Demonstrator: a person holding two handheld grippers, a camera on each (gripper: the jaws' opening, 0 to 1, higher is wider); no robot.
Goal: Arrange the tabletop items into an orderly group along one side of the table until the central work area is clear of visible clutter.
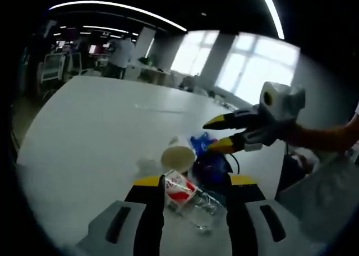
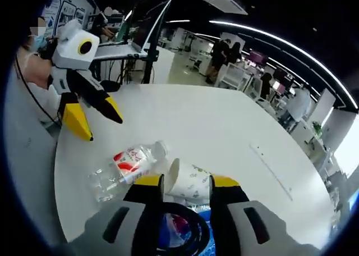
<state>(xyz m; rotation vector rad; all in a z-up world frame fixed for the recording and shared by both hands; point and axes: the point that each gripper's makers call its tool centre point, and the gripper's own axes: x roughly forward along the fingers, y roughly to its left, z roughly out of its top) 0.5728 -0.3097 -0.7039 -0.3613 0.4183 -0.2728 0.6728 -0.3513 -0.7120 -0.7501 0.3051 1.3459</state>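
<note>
Here, two hand-held grippers hover over a small cluster of items on a white table.

In the left gripper view's lower centre, the left gripper stands wide, its jaws astride a clear plastic bottle lying on its side; a paper cup and blue packaging lie just beyond. The right gripper, at centre right, has jaws parted and empty. In the right gripper view, the right gripper's jaws frame the cup at lower centre.

both tools open: left tool low and forward, right tool raised, jaws pointing left.
</note>
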